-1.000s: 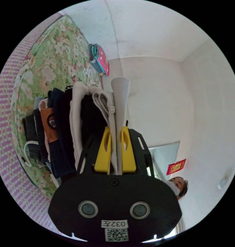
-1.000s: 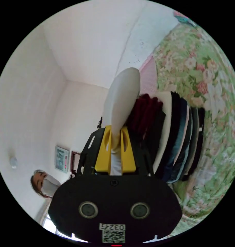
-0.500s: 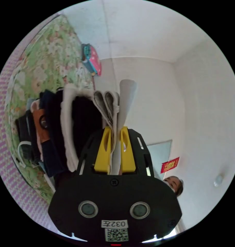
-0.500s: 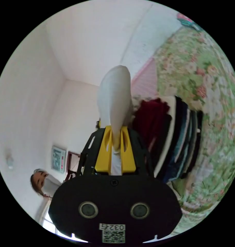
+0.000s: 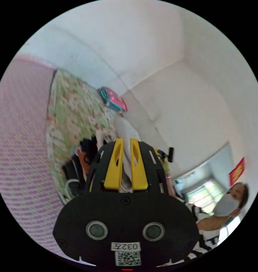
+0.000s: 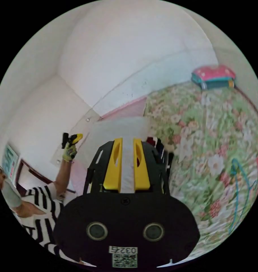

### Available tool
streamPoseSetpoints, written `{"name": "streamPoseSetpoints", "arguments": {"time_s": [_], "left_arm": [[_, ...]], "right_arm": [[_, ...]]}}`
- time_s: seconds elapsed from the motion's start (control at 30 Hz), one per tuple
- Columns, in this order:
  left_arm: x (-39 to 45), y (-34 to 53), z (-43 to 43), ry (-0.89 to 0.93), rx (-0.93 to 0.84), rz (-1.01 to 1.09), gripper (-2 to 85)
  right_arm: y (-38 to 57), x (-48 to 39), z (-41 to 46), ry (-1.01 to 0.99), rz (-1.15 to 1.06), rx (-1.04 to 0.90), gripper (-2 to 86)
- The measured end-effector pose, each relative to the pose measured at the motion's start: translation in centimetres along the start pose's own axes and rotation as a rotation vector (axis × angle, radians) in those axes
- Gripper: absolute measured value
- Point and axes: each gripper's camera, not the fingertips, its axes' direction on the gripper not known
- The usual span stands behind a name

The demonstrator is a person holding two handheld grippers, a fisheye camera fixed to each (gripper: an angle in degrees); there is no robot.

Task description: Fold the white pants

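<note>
Gripping the white pants (image 5: 126, 133) in my left gripper (image 5: 125, 167), I have both yellow jaws pressed on the cloth, which runs out from between them toward the flowered bedspread (image 5: 69, 113). My right gripper (image 6: 126, 167) clamps another part of the same pants (image 6: 117, 131), jaws narrow on the fabric. From the right gripper view the pants stretch as a long band from my jaws toward the other gripper (image 6: 72, 138), held up in a gloved hand (image 6: 69, 151). Dark folded clothes (image 5: 83, 153) lie stacked on the bedspread just beyond the jaws. A pink bag (image 6: 214, 76) sits at the bed's far edge.
</note>
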Motion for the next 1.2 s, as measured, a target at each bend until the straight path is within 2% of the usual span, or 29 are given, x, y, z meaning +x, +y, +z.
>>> {"name": "streamPoseSetpoints", "arguments": {"time_s": [0.07,0.13,0.2,0.3,0.4,0.5,0.57,0.7,0.77,0.87,0.93,1.07,1.13,1.2], "left_arm": [[4.8,1.0,-0.1,-0.102,0.044,0.186,-0.6],[10.1,2.4,3.5,-0.161,-0.015,0.371,-0.8],[12.2,3.5,7.0,-0.255,-0.046,0.43,-0.9],[11.3,5.6,12.4,-0.461,-0.078,0.409,-0.9],[5.4,8.2,17.0,-0.641,-0.217,0.355,-1.0],[1.2,13.4,15.7,-0.697,-0.106,0.497,-1.0],[-1.7,16.1,13.8,-0.71,-0.03,0.513,-1.0],[-9.0,19.3,8.7,-0.51,0.087,0.396,-1.0],[-9.3,19.2,8.6,-0.518,0.076,0.392,-0.9],[-6.6,18.0,10.8,-0.627,0.005,0.471,-0.9],[-4.7,17.3,12.1,-0.671,-0.038,0.527,-0.9],[-4.0,16.7,10.8,-0.639,-0.03,0.553,-1.0],[-3.7,15.3,9.4,-0.639,-0.048,0.553,-1.0],[-4.0,13.6,7.9,-0.591,-0.064,0.515,-1.0]], "right_arm": [[-0.3,-5.5,0.1,0.053,-0.126,0.053,3.4],[-1.3,-12.8,3.1,0.174,-0.277,0.025,0.1],[-2.2,-17.4,6.2,0.293,-0.338,0.023,-0.6],[-3.7,-23.7,12.3,0.438,-0.411,-0.011,-0.9],[-4.4,-27.2,19.9,0.565,-0.43,-0.128,-1.0],[-2.8,-29.3,27.4,0.623,-0.417,-0.282,-1.0],[-1.0,-32.1,29.5,0.665,-0.451,-0.235,-1.0],[2.2,-37.1,32.5,0.726,-0.49,-0.192,-1.0],[2.8,-37.4,32.8,0.733,-0.484,-0.188,-1.0],[2.8,-35.1,30.9,0.655,-0.427,-0.178,-1.0],[2.8,-32.2,28.3,0.527,-0.333,-0.175,-1.0],[3.6,-30.0,23.2,0.298,-0.237,-0.133,-1.0],[6.3,-31.2,16.7,0.246,-0.239,0.092,-1.0],[9.3,-32.4,12.4,0.238,-0.245,0.206,-1.0]]}}
